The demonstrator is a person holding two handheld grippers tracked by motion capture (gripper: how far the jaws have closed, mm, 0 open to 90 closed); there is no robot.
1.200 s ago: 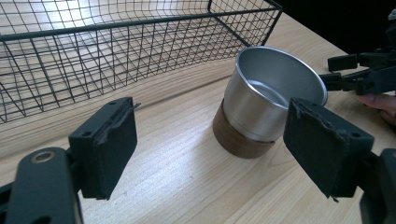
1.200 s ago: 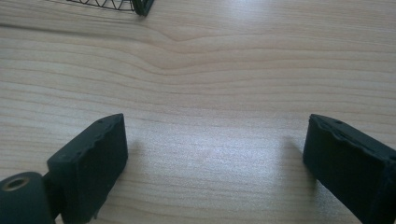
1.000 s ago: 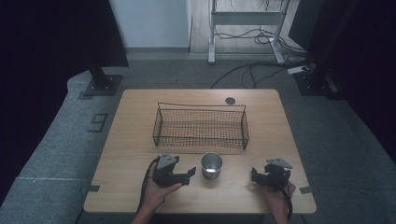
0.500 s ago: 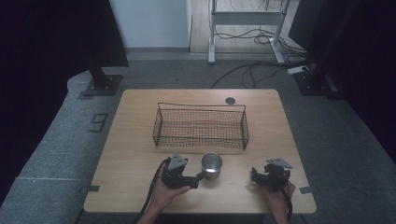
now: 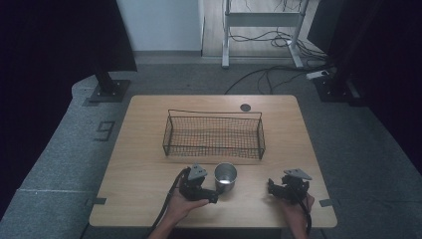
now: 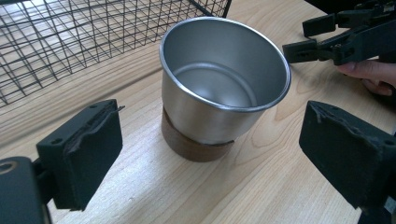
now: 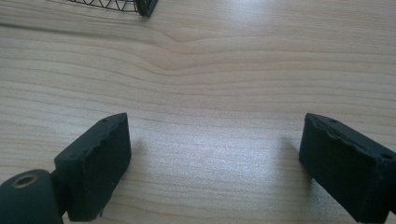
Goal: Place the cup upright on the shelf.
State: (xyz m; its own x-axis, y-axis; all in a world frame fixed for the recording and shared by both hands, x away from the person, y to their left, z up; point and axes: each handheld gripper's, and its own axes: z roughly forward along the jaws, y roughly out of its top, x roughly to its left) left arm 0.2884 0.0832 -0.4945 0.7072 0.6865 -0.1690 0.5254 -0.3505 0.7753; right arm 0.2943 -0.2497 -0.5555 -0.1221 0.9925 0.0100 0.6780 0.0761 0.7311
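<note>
A shiny steel cup (image 5: 225, 175) with a brown base stands upright on the wooden table (image 5: 144, 164), just in front of the wire basket (image 5: 214, 134). My left gripper (image 5: 213, 193) sits close at the cup's left, pointing at it. In the left gripper view the cup (image 6: 224, 79) stands empty just ahead of the left gripper (image 6: 215, 149). Its jaws have just been opening and now stand wide, the pads (image 6: 88, 149) clear of the cup. My right gripper (image 5: 272, 188) rests near the front right edge, open over bare wood (image 7: 215, 163).
The black wire basket is empty and takes up the table's middle; its corner (image 7: 140, 5) shows at the top of the right gripper view. The right gripper's jaws (image 6: 327, 42) appear beyond the cup. A dark round grommet (image 5: 245, 107) sits at the back edge.
My left gripper has slid right, up to the cup, and its jaws have spread from nearly shut to wide. The cup and the right gripper have stayed put.
</note>
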